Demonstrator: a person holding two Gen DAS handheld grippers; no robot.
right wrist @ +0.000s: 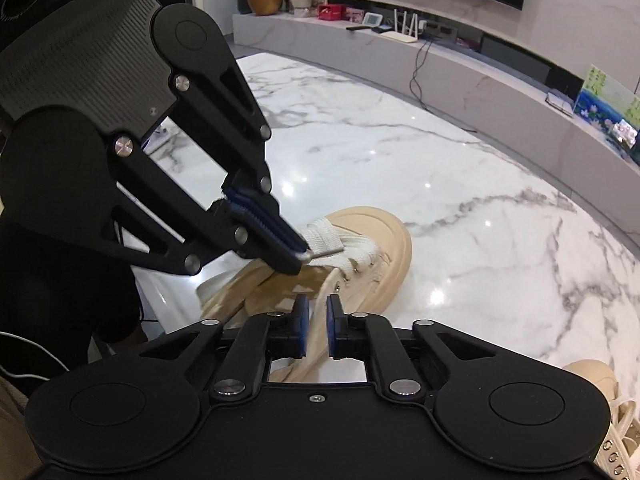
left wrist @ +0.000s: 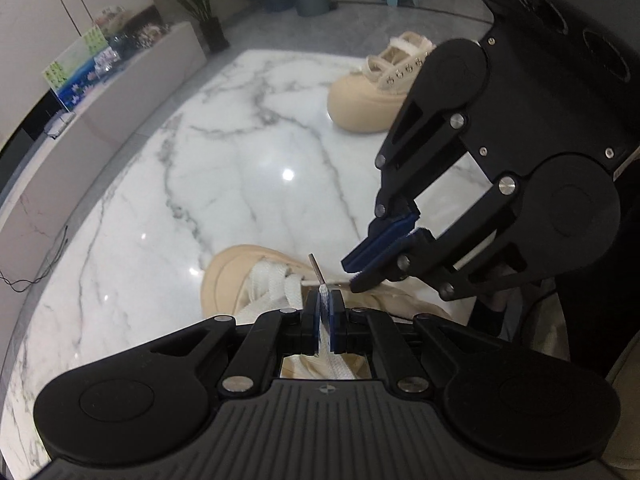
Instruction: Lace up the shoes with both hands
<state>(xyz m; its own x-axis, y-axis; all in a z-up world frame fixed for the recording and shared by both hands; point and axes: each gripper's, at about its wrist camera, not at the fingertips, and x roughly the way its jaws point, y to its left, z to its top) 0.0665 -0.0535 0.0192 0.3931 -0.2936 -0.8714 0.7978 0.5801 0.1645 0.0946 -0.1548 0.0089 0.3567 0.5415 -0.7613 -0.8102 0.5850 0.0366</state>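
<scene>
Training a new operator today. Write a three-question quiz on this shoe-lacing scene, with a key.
1. True or false: the left gripper is shut on the white lace.
2. How many shoes stand on the marble table? A one, B two, C three.
3. Name the stiff part of the lace that pokes out past the left gripper's pads.

Key
1. True: the lace is pinched between the pads.
2. B: the near shoe and the far shoe.
3. The aglet.
</scene>
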